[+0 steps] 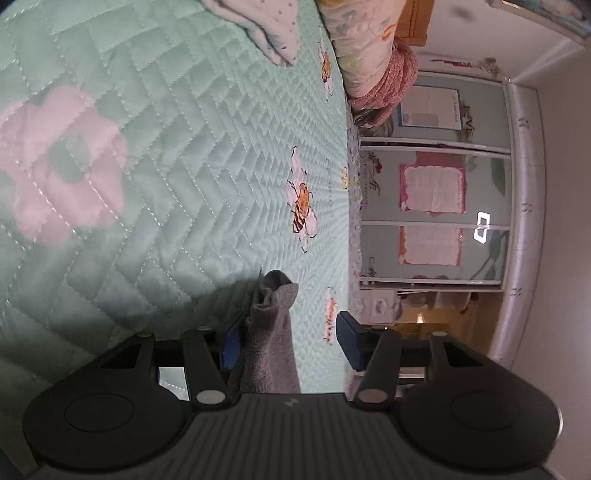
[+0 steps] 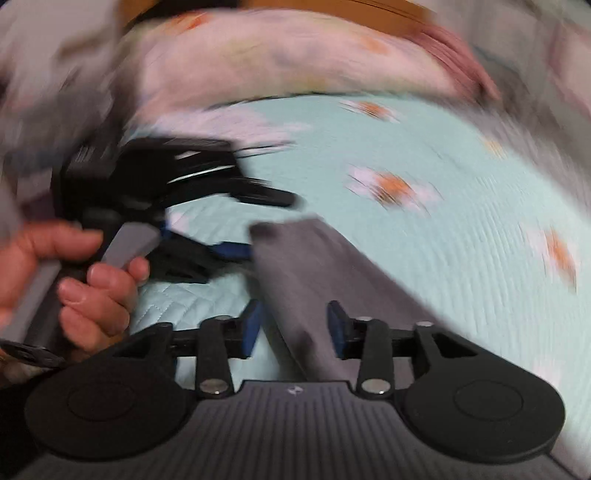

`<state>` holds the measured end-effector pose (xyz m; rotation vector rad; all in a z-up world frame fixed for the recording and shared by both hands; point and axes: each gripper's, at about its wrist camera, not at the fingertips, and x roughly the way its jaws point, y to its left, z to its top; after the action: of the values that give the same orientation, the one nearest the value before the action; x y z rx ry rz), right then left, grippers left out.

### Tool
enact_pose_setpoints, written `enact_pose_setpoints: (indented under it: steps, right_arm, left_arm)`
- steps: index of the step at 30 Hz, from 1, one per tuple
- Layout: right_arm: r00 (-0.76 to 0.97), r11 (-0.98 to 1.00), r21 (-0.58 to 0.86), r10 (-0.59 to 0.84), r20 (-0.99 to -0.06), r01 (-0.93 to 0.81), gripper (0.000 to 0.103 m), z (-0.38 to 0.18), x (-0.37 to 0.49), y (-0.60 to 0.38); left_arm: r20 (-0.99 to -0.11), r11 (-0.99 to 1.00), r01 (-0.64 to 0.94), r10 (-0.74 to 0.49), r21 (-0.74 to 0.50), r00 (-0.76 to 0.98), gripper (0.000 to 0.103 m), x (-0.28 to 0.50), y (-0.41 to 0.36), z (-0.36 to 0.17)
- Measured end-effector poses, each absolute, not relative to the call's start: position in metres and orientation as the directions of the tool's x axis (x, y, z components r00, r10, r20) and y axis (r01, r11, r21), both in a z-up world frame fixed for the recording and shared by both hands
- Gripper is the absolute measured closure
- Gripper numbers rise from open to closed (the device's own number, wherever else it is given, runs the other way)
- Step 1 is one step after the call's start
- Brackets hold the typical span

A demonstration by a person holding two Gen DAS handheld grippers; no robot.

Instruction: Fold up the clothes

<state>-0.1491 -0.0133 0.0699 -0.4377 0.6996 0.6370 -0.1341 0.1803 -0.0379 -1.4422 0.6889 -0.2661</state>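
A narrow grey garment (image 1: 275, 332) lies on the green quilted bedspread (image 1: 177, 155), its bunched end pointing away from me. My left gripper (image 1: 290, 345) stands open around it. The cloth leans on the left blue pad (image 1: 231, 347) and stays well apart from the right pad. In the blurred right wrist view the same grey garment (image 2: 306, 288) runs as a flat strip between the jaws of my right gripper (image 2: 295, 328), which is open. The left gripper (image 2: 255, 225) shows there at the strip's far end, held by a hand (image 2: 85, 280).
A floral pillow (image 1: 354, 48) and a pink knitted cloth (image 1: 391, 81) lie at the head of the bed. A pale dotted cloth (image 1: 266, 26) lies beside them. Beyond the bed edge (image 1: 349, 221) stands a wardrobe with sliding doors (image 1: 436, 184).
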Motion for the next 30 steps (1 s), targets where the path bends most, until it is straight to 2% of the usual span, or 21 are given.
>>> enact_pose_setpoints:
  steps: [4,6,7,8,11,14,17,21,25,30]
  right_arm:
    - [0.584,0.656,-0.253,0.351,-0.732,-0.711,0.059,0.054,-0.128,0.026]
    - [0.586,0.642,-0.278,0.332,-0.739,-0.715,0.064,0.047,-0.121,0.031]
    - [0.593,0.647,-0.283,0.327,-0.736,-0.708,0.071,0.046,-0.118,0.030]
    - [0.595,0.671,-0.255,0.339,-0.729,-0.696,0.089,0.048,-0.116,0.026]
    - [0.581,0.759,-0.110,0.387,-0.716,-0.642,0.098,0.056,-0.108,0.009]
    - [0.605,0.832,-0.006,0.398,-0.689,-0.554,0.099,0.063,-0.100,-0.012]
    - [0.663,0.876,0.025,0.383,-0.644,-0.482,0.099,0.076,-0.101,-0.028]
    - [0.772,0.866,-0.165,0.317,-0.550,-0.473,0.099,0.095,-0.124,-0.024]
    - [0.695,0.774,-0.264,0.293,-0.656,-0.576,0.099,0.065,-0.120,0.001]
    - [0.694,0.806,-0.214,0.301,-0.654,-0.551,0.099,0.063,-0.116,-0.006]
  left_arm:
    - [-0.257,0.130,-0.223,-0.572,-0.966,0.779,0.047,-0.137,0.181,-0.039]
    - [-0.249,0.116,-0.224,-0.576,-0.968,0.778,0.047,-0.139,0.182,-0.042]
    - [-0.245,0.108,-0.225,-0.577,-0.968,0.779,0.047,-0.139,0.182,-0.043]
    - [-0.241,0.101,-0.225,-0.576,-0.969,0.781,0.047,-0.139,0.182,-0.043]
    - [-0.236,0.091,-0.225,-0.572,-0.970,0.785,0.047,-0.140,0.182,-0.043]
    - [-0.231,0.081,-0.225,-0.566,-0.971,0.792,0.046,-0.144,0.182,-0.043]
    - [-0.234,0.079,-0.231,-0.563,-0.970,0.793,0.046,-0.144,0.182,-0.043]
    - [-0.257,0.106,-0.239,-0.557,-0.965,0.790,0.046,-0.144,0.182,-0.039]
    - [-0.250,0.083,-0.245,-0.548,-0.966,0.798,0.046,-0.146,0.182,-0.040]
    - [-0.252,0.092,-0.242,-0.551,-0.966,0.796,0.044,-0.150,0.181,-0.038]
